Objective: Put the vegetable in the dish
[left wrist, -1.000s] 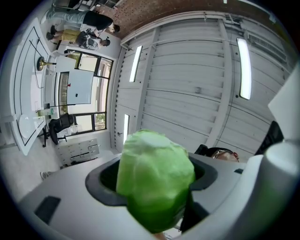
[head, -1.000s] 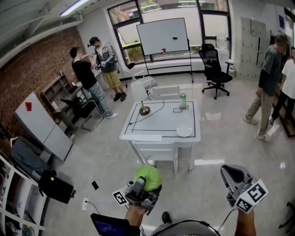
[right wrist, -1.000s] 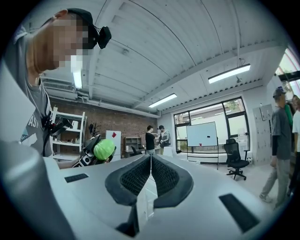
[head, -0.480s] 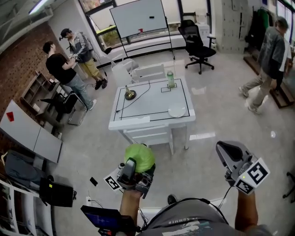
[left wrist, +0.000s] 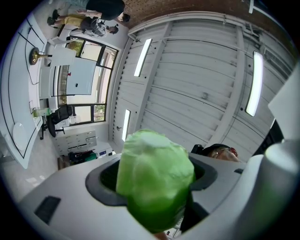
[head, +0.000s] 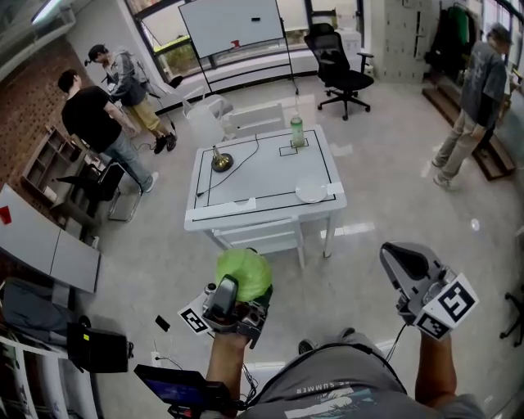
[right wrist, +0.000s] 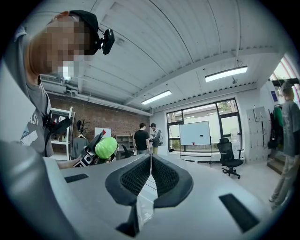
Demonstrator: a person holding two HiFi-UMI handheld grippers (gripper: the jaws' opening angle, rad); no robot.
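Note:
A round light-green vegetable (head: 243,274), like a cabbage, sits clamped in my left gripper (head: 239,296), held low at the bottom of the head view, well short of the table. In the left gripper view the vegetable (left wrist: 154,180) fills the space between the jaws. The same vegetable (right wrist: 106,147) shows at the left of the right gripper view. My right gripper (head: 407,263) is shut with nothing in it, its pads touching (right wrist: 150,180). The white dish (head: 311,191) lies near the front right corner of the white table (head: 246,176).
On the table stand a green bottle (head: 296,131) at the back and a brass bell-like object (head: 221,161) with a black cable at the left. Two people (head: 94,123) stand at the far left, another person (head: 471,102) at the right. An office chair (head: 332,61) and whiteboard (head: 229,24) stand behind.
The table has come closer and lower in the head view as I walk toward it. Both grippers keep their places and states.

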